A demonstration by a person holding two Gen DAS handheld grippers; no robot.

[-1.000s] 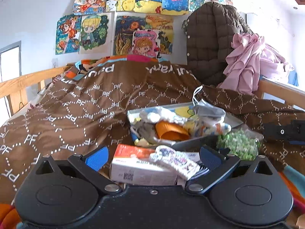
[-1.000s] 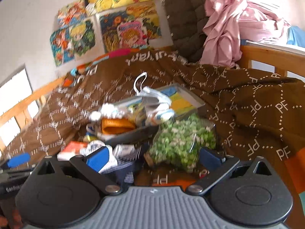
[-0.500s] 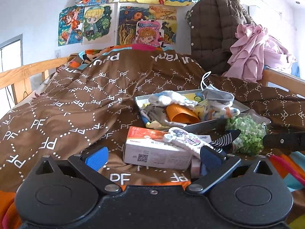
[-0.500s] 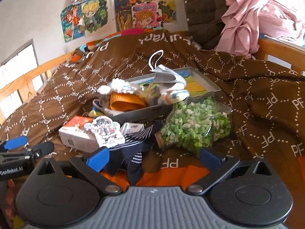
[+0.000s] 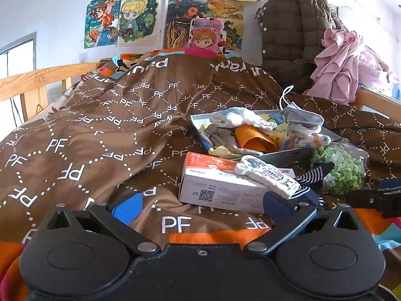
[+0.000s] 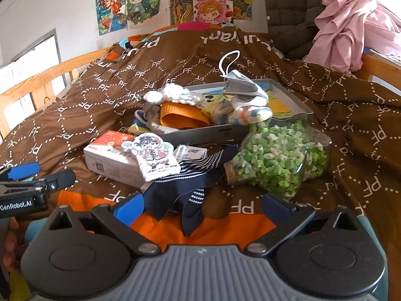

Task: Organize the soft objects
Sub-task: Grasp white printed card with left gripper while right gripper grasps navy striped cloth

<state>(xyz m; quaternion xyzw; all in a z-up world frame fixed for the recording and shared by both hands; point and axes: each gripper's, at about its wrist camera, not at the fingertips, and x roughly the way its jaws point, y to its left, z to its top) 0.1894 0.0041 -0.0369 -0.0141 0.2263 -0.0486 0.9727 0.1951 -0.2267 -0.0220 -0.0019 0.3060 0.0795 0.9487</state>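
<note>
A grey tray (image 6: pixel 205 135) on the brown quilt holds soft items: a white fluffy piece (image 6: pixel 175 94), an orange item (image 6: pixel 183 118), a striped sock (image 6: pixel 243 116) and a grey face mask (image 6: pixel 240 85). In front of it a navy striped sock (image 6: pixel 180 190) lies spread on the quilt, partly under a cartoon-print patch (image 6: pixel 153 155) that rests on a white and red box (image 6: pixel 110 155). My right gripper (image 6: pixel 204 207) is open just short of the navy sock. My left gripper (image 5: pixel 203 205) is open, empty, near the box (image 5: pixel 220 185).
A clear jar of green paper stars (image 6: pixel 273 168) lies right of the sock. The quilt (image 5: pixel 100 130) rises in folds behind. Wooden bed rails (image 5: pixel 37 80) run along the left and right. A brown jacket (image 5: pixel 295 37) and pink clothes (image 5: pixel 351 67) hang at the back right.
Both grippers have drawn back from the pile, so the tray, box and sock sit farther ahead. Both stayed open and nothing was taken hold of.
</note>
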